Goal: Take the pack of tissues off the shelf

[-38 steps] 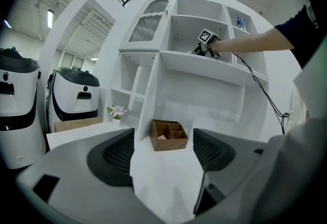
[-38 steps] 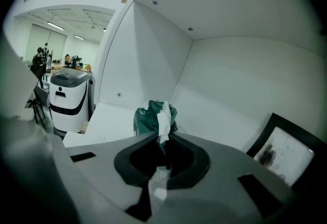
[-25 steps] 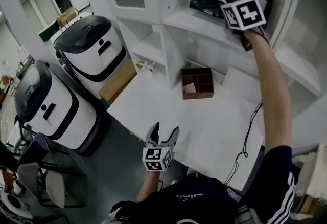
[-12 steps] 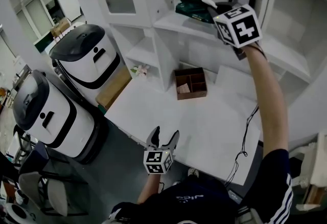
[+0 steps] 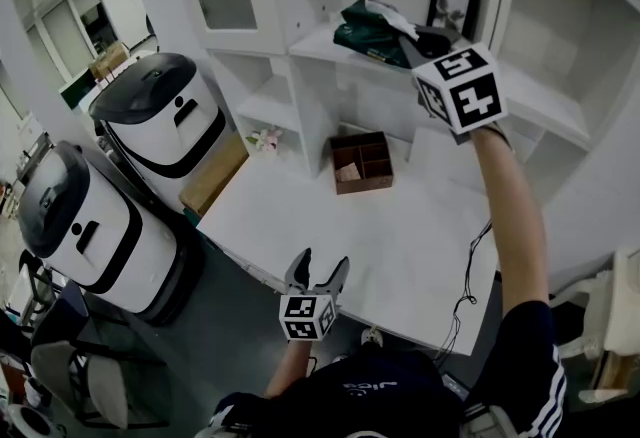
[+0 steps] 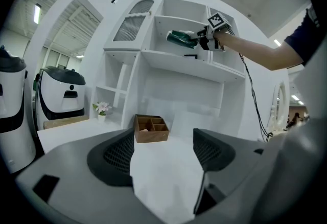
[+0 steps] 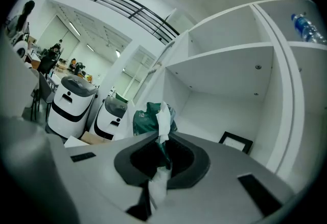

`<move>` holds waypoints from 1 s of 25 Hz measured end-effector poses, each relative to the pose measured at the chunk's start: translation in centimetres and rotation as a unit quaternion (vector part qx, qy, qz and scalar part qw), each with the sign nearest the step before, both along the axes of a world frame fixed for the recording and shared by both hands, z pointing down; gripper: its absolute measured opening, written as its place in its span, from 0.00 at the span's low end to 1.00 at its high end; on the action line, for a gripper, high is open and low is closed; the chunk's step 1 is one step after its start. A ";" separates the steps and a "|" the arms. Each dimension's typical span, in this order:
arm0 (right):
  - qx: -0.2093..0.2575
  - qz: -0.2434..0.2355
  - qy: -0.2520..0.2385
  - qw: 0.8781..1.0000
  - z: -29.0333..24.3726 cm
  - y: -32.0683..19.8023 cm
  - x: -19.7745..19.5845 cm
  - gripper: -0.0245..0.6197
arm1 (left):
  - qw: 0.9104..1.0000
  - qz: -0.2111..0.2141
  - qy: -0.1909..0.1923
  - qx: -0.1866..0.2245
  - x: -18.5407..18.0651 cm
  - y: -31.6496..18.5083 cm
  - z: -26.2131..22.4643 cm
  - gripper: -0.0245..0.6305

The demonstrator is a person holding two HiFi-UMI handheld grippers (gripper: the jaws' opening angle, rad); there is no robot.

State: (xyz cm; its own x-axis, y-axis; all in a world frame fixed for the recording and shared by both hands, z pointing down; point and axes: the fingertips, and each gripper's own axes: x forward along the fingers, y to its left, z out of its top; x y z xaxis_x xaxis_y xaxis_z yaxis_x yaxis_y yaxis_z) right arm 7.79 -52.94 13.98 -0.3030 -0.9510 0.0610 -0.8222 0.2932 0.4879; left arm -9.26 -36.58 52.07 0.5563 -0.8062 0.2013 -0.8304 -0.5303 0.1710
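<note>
The right claw [image 7: 162,152] was clamped together on the white end of the green pack [image 5: 364,24], which was up at the shelf [image 5: 312,48] near a frame [image 5: 452,4]. The left claw [image 5: 320,272] hung low, jaws apart and empty, by the surface's [image 5: 400,236] near edge.

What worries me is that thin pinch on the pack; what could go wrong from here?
Risk one: the right gripper has its jaws shut only on the thin white end of the tissue pack; that may tear or slip, dropping the pack toward the wooden box below. Risk two: a swinging pack might knock the picture frame on that shelf.
</note>
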 end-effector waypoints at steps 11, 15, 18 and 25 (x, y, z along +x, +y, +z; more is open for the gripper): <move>0.013 0.003 -0.023 1.000 3.1 4.9 0.6 0.07 | 1.000 0.021 -0.002 0.002 1.0 1.1 0.1 0.56; 0.019 0.003 -0.028 0.999 3.8 6.9 0.7 0.07 | 1.000 0.023 -0.001 0.006 1.1 1.3 -0.2 0.56; 0.017 0.004 -0.036 0.999 4.8 8.1 0.9 0.07 | 1.000 0.026 -0.001 0.003 1.3 1.6 0.1 0.56; 0.008 0.015 -0.052 0.999 7.6 10.2 1.4 0.07 | 0.999 0.034 0.004 0.017 2.2 1.9 -0.7 0.56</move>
State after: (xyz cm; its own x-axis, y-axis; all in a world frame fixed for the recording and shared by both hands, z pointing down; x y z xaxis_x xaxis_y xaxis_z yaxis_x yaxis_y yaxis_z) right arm 9.22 -42.69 21.62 -0.2790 -0.9602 0.0161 -0.8765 0.2615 0.4042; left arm -7.07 -34.70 51.34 0.6121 -0.7721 0.1708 -0.7905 -0.5917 0.1585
